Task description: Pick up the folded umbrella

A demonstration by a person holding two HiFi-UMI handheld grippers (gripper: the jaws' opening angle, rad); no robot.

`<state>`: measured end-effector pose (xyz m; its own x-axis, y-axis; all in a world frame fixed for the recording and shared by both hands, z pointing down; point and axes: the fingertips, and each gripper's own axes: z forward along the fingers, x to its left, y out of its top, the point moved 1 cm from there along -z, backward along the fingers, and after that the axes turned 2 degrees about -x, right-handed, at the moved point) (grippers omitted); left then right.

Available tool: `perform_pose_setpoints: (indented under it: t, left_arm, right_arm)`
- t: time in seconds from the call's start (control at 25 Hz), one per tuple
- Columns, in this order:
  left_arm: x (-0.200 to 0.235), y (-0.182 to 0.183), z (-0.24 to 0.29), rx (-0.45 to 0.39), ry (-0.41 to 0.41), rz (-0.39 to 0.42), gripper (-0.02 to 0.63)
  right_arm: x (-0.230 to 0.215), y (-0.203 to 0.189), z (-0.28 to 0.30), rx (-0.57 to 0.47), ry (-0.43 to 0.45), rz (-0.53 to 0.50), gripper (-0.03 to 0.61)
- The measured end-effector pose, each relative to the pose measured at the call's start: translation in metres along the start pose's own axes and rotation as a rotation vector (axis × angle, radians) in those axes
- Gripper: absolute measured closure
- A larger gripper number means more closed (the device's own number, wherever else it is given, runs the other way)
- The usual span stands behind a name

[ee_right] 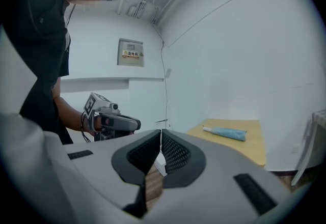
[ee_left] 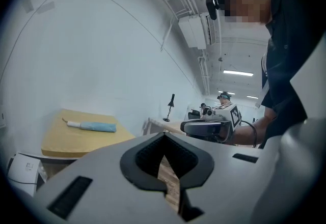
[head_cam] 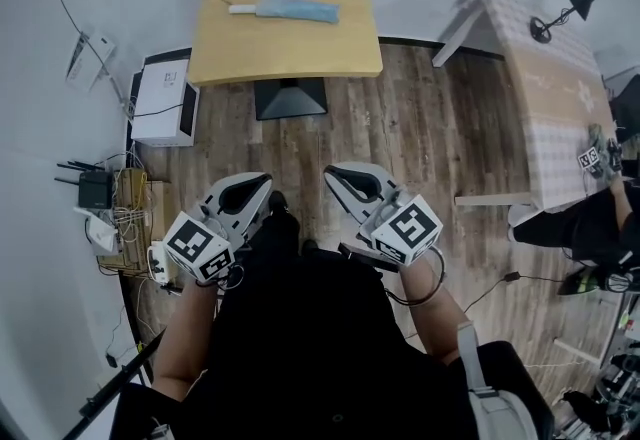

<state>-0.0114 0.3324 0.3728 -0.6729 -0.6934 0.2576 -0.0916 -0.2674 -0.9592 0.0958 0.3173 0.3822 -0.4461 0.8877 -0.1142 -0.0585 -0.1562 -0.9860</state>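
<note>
The folded umbrella [head_cam: 290,10] is light blue with a white handle and lies on the yellow table [head_cam: 300,53] by the far wall. It also shows as the umbrella [ee_left: 94,126] in the left gripper view and the umbrella [ee_right: 226,133] in the right gripper view. My left gripper [head_cam: 266,180] and right gripper [head_cam: 332,174] are held side by side in front of the person's body, over the wooden floor and well short of the table. Both point toward it. The left gripper [ee_left: 164,137] and right gripper [ee_right: 161,134] each have their jaws closed tip to tip, with nothing between them.
A white box [head_cam: 165,100] stands left of the table, with a router and cables [head_cam: 100,190] near the left wall. At the right is a cloth-covered table [head_cam: 555,98] with a desk lamp [head_cam: 570,8], and another person [head_cam: 590,228] sits there.
</note>
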Motion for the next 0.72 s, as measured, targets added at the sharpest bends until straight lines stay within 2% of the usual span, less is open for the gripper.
perform_pose_setpoints:
  t: [0.24, 0.72]
  left_arm:
    - [0.055, 0.021, 0.019, -0.021, -0.024, 0.0, 0.603]
    - [0.154, 0.05, 0.041, -0.021, -0.1, 0.006, 0.603]
  right_arm:
    - [-0.031, 0.016, 0.038, -0.004, -0.009, 0.026, 0.557]
    - [-0.085, 0.047, 0.127, -0.019, -0.079, 0.003, 0.557]
